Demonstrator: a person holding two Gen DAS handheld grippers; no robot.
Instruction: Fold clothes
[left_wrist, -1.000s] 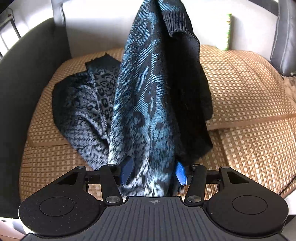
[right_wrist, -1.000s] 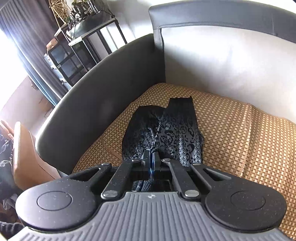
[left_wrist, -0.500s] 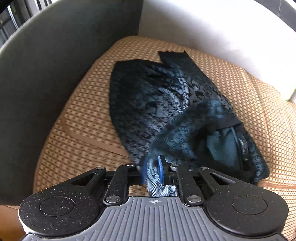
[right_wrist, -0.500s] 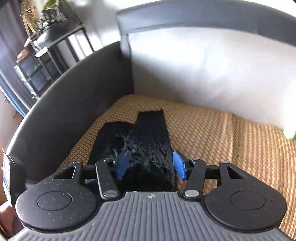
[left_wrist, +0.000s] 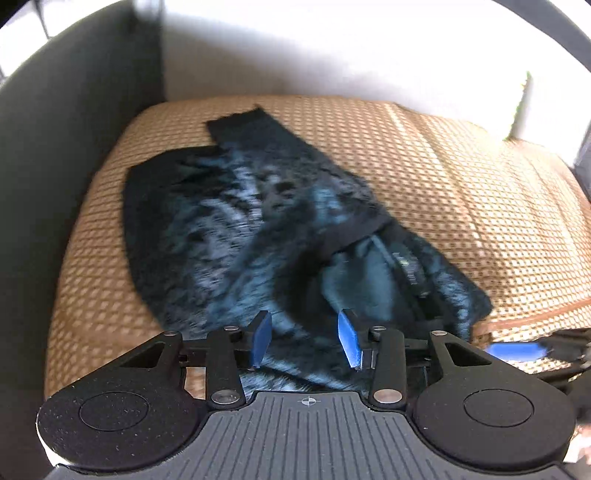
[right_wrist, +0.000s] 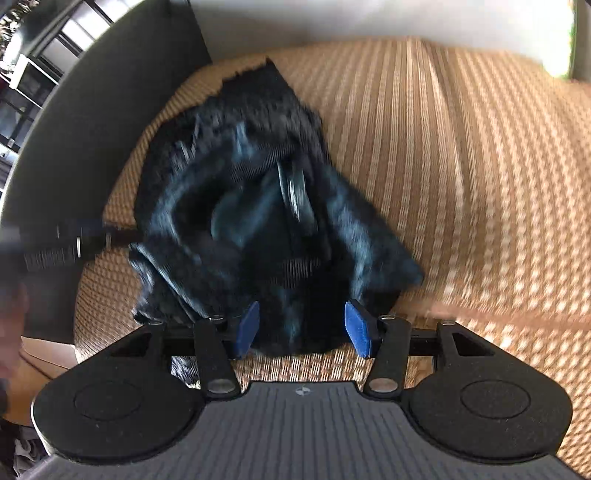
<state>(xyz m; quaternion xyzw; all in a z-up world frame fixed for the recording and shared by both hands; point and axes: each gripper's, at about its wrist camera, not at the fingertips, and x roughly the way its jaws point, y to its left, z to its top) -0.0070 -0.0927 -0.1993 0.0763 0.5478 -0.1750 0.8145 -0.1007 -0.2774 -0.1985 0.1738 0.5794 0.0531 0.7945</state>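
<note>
- While the dark blue patterned garment (left_wrist: 258, 229) lies rumpled on the woven sofa mat (left_wrist: 461, 177), neither gripper grips it.
- Left gripper (left_wrist: 304, 339): jaws opening, cloth between them but not pinched.
- Right gripper (right_wrist: 302, 325): jaws apart over the near hem.
- Likely a release, leaving the garment laid down for its next fold.

A home living room: a sofa with a woven mat (left_wrist: 443, 177) on its seat, a dark padded armrest (left_wrist: 55, 166), a pale backrest (left_wrist: 332, 55), and a glazed cabinet (right_wrist: 40, 70) beside it.
</note>
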